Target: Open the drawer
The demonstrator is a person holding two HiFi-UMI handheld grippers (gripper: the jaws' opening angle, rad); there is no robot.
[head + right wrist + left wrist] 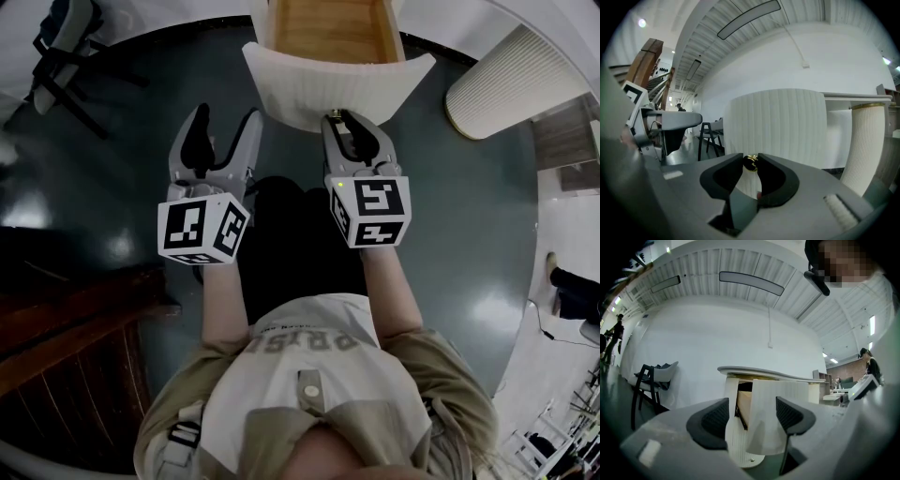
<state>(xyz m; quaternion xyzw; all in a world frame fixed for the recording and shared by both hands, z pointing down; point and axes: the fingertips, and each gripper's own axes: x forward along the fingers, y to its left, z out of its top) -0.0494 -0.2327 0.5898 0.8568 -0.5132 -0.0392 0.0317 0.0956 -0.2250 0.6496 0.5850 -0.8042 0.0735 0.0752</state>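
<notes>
A drawer with a white ribbed front (337,86) stands pulled out of its cabinet, its wooden inside (328,28) showing from above. My right gripper (343,119) is shut on the drawer's small gold knob (750,162), which sits pinched between the two black fingertips. The ribbed front (776,136) fills the right gripper view just behind the knob. My left gripper (223,127) hangs open to the left of the drawer front, holding nothing. In the left gripper view the open drawer (773,413) and the cabinet's curved top (768,374) lie ahead of the open left gripper (752,416).
A ribbed white column (511,80) stands to the right of the drawer. A dark chair (61,56) stands at the far left on the dark glossy floor (112,159). Wooden steps (66,347) lie at the near left.
</notes>
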